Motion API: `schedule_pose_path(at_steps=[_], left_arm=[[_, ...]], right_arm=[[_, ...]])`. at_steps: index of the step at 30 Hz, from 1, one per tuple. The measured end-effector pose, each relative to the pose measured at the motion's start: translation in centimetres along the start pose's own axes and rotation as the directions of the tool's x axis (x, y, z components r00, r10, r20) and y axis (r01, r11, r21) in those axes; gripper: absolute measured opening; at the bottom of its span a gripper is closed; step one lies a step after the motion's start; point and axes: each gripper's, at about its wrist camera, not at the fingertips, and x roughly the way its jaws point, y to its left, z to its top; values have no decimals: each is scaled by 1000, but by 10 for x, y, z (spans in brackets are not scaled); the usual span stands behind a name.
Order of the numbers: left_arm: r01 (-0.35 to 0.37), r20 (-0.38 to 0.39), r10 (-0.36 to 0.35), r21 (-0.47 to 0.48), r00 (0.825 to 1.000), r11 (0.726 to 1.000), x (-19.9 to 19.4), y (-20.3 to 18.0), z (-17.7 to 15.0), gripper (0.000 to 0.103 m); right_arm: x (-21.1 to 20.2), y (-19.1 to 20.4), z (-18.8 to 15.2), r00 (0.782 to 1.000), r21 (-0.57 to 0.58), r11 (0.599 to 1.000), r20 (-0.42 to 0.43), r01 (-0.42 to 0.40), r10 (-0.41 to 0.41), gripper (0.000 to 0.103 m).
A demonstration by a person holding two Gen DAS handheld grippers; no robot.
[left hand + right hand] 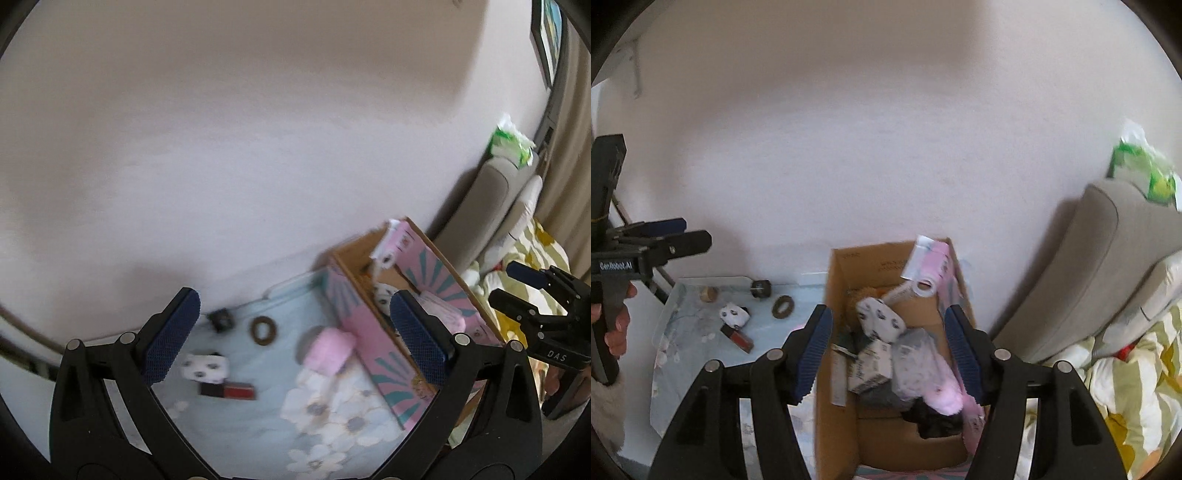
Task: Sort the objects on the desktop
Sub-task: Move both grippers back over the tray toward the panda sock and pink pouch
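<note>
Both my hand-held grippers, right point(886, 350) wide over the cardboard box point(846, 369) and left point(295, 332) wide above the surface point(236, 413), hover empty, ready for the pink roll point(328, 350) ahead.

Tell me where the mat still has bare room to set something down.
The mat's near stretch, this side of the red block and left of the printed flowers, lies bare. Crowded: the far edge with the brown ring and panda roll; the cardboard box is packed.
</note>
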Motion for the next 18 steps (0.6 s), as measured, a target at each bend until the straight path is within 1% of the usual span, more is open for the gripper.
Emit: schedule_pose_path(at_steps=[6, 10, 14, 16, 18], left_arm=[[-54, 37, 56, -54, 998, 997, -37, 48, -9, 103], [-86, 41, 90, -97, 995, 992, -54, 76, -24, 103], [-103, 41, 109, -126, 993, 987, -65, 97, -42, 103], [-114, 36, 120, -137, 992, 984, -68, 104, -51, 103], [-120, 26, 125, -159, 992, 980, -67, 108, -60, 103]], right_arm=[[-7, 37, 9, 1000, -66, 998, 19, -23, 24, 59], [-5, 58, 10, 998, -84, 994, 13, -65, 66, 59], [-1, 83, 9, 993, -101, 988, 7, -114, 116, 59], [2, 96, 7, 992, -112, 985, 1, -129, 130, 59], [6, 106, 2, 991, -101, 986, 1, -135, 136, 59]])
